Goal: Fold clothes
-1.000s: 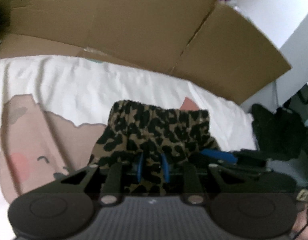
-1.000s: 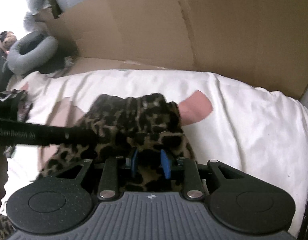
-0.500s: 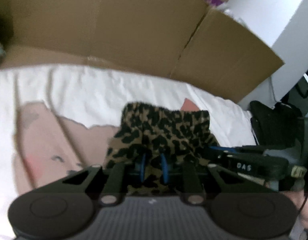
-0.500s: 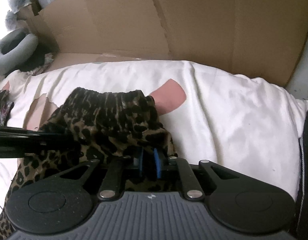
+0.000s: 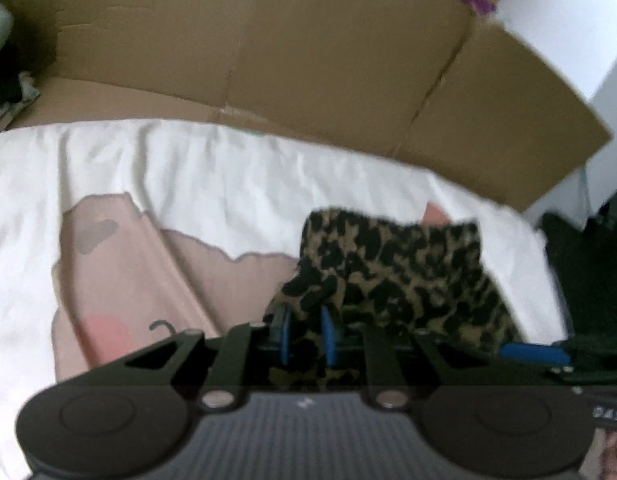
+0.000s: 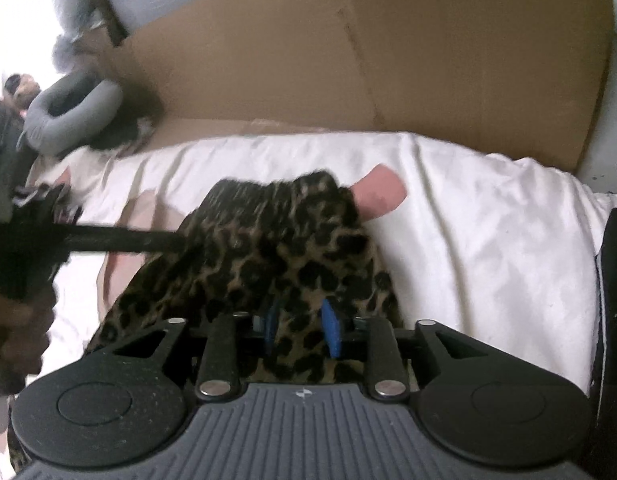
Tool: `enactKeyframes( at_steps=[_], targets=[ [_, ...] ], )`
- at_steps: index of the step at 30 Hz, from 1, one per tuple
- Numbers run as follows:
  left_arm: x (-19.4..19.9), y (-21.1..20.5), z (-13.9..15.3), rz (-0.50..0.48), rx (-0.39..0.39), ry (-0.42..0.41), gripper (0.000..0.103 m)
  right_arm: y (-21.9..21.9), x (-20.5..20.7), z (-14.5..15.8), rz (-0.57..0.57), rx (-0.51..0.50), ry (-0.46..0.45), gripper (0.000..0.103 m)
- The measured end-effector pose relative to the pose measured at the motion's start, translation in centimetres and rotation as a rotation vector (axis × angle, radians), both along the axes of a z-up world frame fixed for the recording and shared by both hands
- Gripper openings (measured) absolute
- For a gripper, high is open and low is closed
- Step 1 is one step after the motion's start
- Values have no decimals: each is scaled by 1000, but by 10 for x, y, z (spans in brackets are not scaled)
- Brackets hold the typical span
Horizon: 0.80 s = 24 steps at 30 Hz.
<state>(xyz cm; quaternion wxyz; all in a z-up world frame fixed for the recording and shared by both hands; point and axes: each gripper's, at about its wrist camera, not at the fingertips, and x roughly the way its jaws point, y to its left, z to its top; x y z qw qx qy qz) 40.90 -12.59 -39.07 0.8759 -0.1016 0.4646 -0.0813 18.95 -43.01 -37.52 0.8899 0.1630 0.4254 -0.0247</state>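
Leopard-print garment (image 6: pixel 276 248) lies bunched on the white sheet (image 6: pixel 468 232), near edge running between both sets of blue pads. Left gripper (image 5: pixel 304 338): jaws narrow, pinching a fold of the fabric; tips partly buried in the print. Right gripper (image 6: pixel 302 330): jaws have just been opening, fabric between them, gap wider than the left's; can't tell if the pads press the cloth or just straddle it, as the left pad is half hidden. In right wrist view the left gripper's black finger comes in from the left, blurred, w/ a hand (image 6: pixel 16 320) cut off at the frame edge. Beyond the garment: pink cartoon print (image 5: pixel 120 280) on the sheet, partly covered. Farther back, cardboard panels (image 5: pixel 308 60) stand along the sheet's far edge; grey neck pillow (image 6: pixel 68 112) far left, blurred.
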Motion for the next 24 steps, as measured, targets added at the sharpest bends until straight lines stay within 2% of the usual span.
enactKeyframes(
  at_steps=[2,7,15,19,22,24],
  targets=[
    [0,3,-5,6,8,16,18,2,-3,-7,9,5,26,32],
    [-10,10,14,11,-8,5,15,-7,-11,-20,-30,-34,94,32],
    [-57,1,47,-82,-66,5,17,-12,-35,-7,-87,-40,102,32],
    [-83,-7,47,-111,-81,24,17,-9,-49,3,-93,-10,76,32],
    [-93,-14,36,-126,-89,55,17,-4,-57,9,-96,19,59,32],
    [-94,-18,28,-136,-65,70,17,1,-61,11,-85,35,50,32]
  ],
)
